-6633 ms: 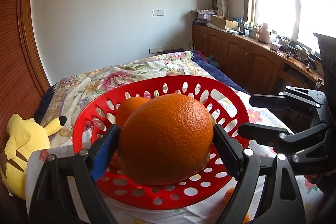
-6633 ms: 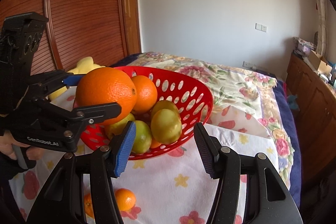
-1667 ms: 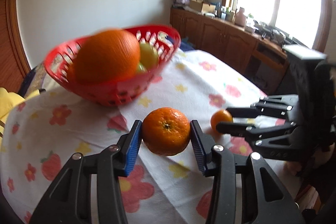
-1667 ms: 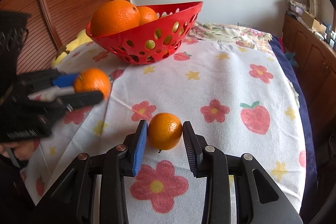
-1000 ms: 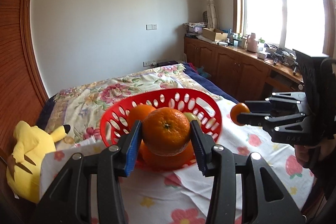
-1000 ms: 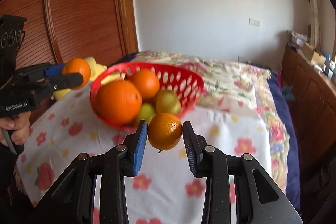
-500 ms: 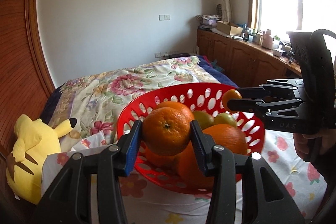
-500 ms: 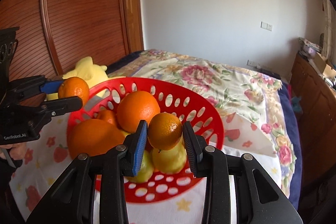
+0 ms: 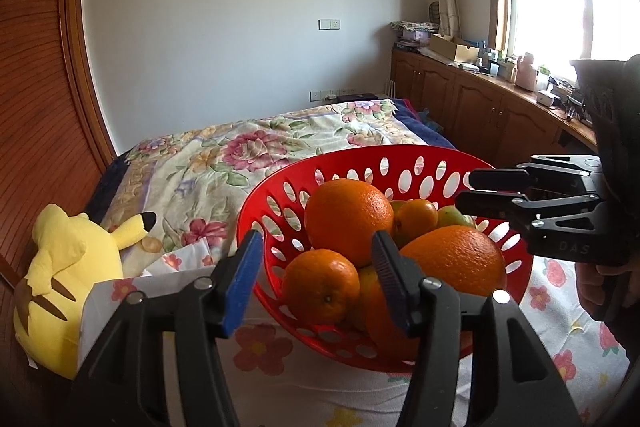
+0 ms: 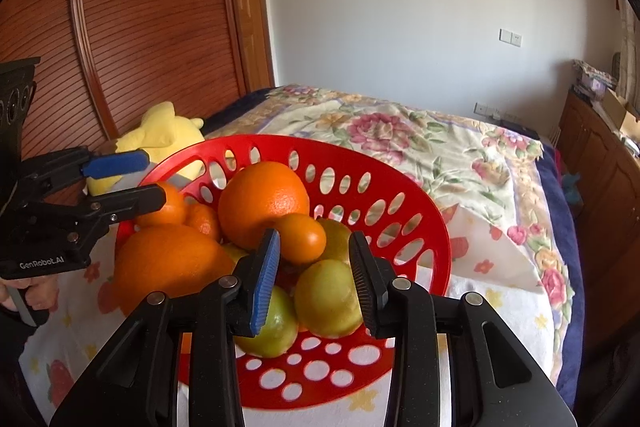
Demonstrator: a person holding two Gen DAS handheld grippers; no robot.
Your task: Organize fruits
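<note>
Two small oranges lie loose in the red basket (image 9: 420, 157): one orange (image 9: 322, 285) just past the left gripper (image 9: 316, 275), whose fingers (image 9: 240, 277) have just been opening and now stand apart from it; the other, a smaller orange (image 10: 302, 237), ahead of the right gripper (image 10: 314, 281), its fingers (image 10: 264, 279) parted and off it too. Larger oranges and green citrus crowd around them. The basket sits on a flowered tabletop (image 9: 256, 347), a yellow plush toy (image 9: 68, 267) left of the left fingers.
</note>
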